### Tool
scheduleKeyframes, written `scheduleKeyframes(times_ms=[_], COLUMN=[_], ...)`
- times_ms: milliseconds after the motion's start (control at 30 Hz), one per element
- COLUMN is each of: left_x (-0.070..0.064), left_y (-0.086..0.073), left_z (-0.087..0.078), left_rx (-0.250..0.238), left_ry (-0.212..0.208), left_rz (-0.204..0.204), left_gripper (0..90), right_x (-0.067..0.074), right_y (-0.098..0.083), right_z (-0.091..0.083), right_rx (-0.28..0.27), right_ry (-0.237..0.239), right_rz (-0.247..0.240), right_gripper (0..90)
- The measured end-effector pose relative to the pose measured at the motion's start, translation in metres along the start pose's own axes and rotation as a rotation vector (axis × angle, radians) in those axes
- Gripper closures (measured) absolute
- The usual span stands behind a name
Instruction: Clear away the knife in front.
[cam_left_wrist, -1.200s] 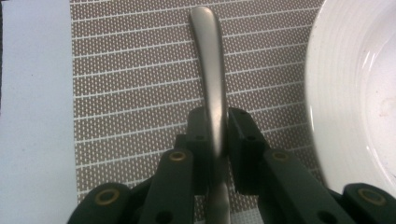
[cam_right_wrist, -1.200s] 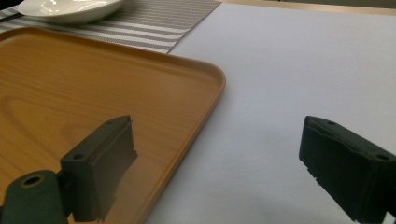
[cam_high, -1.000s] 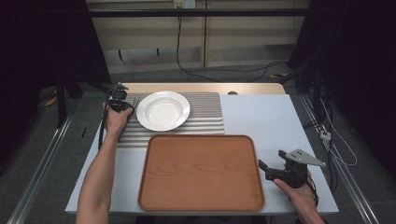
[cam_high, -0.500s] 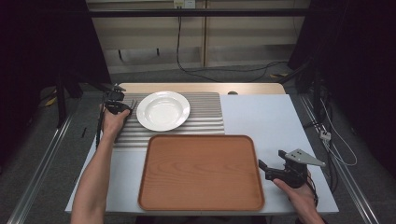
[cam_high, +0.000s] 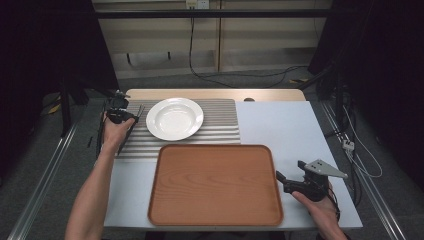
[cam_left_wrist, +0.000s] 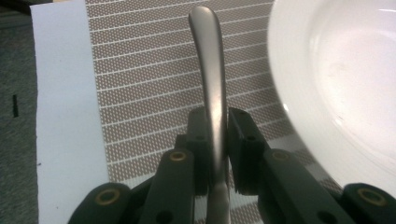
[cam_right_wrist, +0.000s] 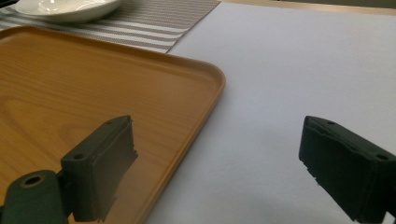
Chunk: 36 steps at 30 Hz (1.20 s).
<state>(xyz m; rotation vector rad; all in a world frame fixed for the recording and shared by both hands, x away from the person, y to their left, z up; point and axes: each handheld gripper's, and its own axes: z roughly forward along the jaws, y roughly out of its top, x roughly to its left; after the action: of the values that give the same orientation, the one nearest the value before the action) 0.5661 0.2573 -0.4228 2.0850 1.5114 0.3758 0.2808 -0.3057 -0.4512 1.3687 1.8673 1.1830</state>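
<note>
1. Steel first: my left claw (cam_high: 121, 116) has its pads clamped on a fork (cam_left_wrist: 211, 79). In the left gripper view the handle runs up between the two black jaws, its rounded end pointing away from the camera.

2. From the high view, that claw sits at the far left edge of the striped mat (cam_high: 220, 131), with my left forearm reaching up from the bottom. The fork's tines (cam_high: 139, 109) show just beside the claw, near the plate's left rim.

3. In the left gripper view the fork is over the mat (cam_left_wrist: 149, 84). I cannot tell whether it touches the mat.

4. Next to the right is the white plate (cam_high: 174, 118), resting on the mat. Its rim (cam_left_wrist: 336, 93) lies just right of the fork handle in the left gripper view.

5. Nearer to me is the wooden tray (cam_high: 216, 184), flat on the white tabletop (cam_high: 285, 125), its far edge close against the mat.

6. At far right, my right claw (cam_high: 288, 181) is held just off the tray's right edge and points toward it.

7. In the right gripper view its jaws stand wide apart with nothing between them. One jaw is over the tray's corner (cam_right_wrist: 201, 79), the other over the bare tabletop (cam_right_wrist: 289, 65).
</note>
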Motion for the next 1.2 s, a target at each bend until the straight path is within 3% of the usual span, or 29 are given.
scheduleKeyframes(times_ms=[333,600,967,1033,1200], left_x=[-0.011,-0.033,-0.055,-0.061,-0.075], left_y=[-0.009,-0.011,-0.019,-0.023,-0.029], left_z=[-0.024,-0.049,-0.067,-0.069,-0.075], left_rx=[-0.037,-0.08,-0.115,-0.108,-0.117], left_ry=[-0.042,-0.072,-0.103,-0.089,-0.116], left_rz=[0.068,0.13,0.183,0.213,0.232], left_gripper=[80.1,80.1,80.1,80.1,80.1], right_x=[0.001,0.001,0.001,0.001,0.0], right_y=[0.0,0.0,0.001,0.001,0.0], right_z=[0.0,-0.001,-0.002,-0.002,-0.003], right_rx=[0.0,-0.003,-0.005,-0.005,-0.004], right_ry=[0.001,0.0,-0.004,-0.005,-0.011], right_rz=[-0.005,-0.007,-0.012,-0.014,-0.012], right_gripper=[10.5,10.5,10.5,10.5,10.4])
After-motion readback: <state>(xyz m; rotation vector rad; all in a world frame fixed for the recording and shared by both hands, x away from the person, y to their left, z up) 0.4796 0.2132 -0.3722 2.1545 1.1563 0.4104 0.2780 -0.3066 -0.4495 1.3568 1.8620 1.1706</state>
